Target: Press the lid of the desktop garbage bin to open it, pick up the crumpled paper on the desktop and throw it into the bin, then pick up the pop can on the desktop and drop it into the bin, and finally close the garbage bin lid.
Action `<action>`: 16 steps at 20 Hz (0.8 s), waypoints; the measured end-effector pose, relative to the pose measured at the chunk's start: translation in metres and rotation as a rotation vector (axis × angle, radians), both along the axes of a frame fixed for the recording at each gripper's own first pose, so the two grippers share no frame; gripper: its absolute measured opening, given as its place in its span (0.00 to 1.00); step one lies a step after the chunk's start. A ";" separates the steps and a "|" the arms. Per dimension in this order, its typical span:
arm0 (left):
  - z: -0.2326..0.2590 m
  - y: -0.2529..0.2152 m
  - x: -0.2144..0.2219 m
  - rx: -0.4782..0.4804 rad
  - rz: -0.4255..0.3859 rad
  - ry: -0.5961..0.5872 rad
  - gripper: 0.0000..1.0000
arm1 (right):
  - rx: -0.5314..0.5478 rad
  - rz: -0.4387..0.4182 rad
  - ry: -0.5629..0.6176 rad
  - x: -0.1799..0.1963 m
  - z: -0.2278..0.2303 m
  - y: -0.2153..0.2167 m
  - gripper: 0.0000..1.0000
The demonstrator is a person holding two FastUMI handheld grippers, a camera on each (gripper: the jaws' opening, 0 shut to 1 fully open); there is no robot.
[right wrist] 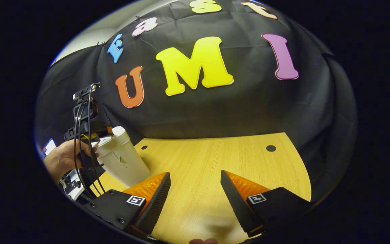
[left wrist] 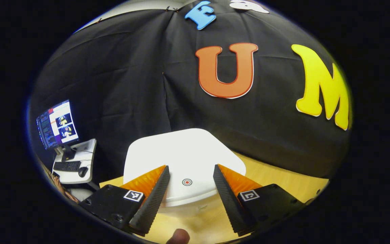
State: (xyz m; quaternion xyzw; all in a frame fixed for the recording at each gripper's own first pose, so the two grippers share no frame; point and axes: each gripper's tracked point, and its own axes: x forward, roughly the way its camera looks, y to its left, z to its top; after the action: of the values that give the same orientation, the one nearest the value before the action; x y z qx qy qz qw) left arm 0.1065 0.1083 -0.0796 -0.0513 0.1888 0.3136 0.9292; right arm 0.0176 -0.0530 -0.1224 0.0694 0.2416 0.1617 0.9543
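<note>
Left gripper (left wrist: pixel 191 171): jaws spread, holding nothing, poised over the bin's closed white lid (left wrist: pixel 181 152), near its target mark (left wrist: pixel 187 182).
Right gripper (right wrist: pixel 195 178): jaws apart, empty, above the wooden desktop (right wrist: pixel 215 159).
Garbage bin (right wrist: pixel 122 161): white, at the desktop's left edge, a hand (right wrist: pixel 64 157) beside it.
Side desk: monitor (left wrist: pixel 58 123), keyboard (left wrist: pixel 67 166).

Bin (right wrist: pixel 122 159) sits at the table's (right wrist: pixel 215 169) left edge with the left gripper (right wrist: pixel 86 125) right over it; nothing blocks the open wood toward the far edge.
</note>
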 end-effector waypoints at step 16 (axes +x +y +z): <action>0.155 -0.122 -0.041 0.089 -0.635 -0.475 0.83 | -0.086 -0.184 -0.416 0.002 0.134 0.022 0.91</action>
State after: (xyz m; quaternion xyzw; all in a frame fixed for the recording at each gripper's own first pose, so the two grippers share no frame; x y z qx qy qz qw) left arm 0.0658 -0.0140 0.0752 -0.0211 -0.0384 -0.0019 0.9990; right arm 0.0194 -0.0308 0.0114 0.0155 0.0390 0.0743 0.9963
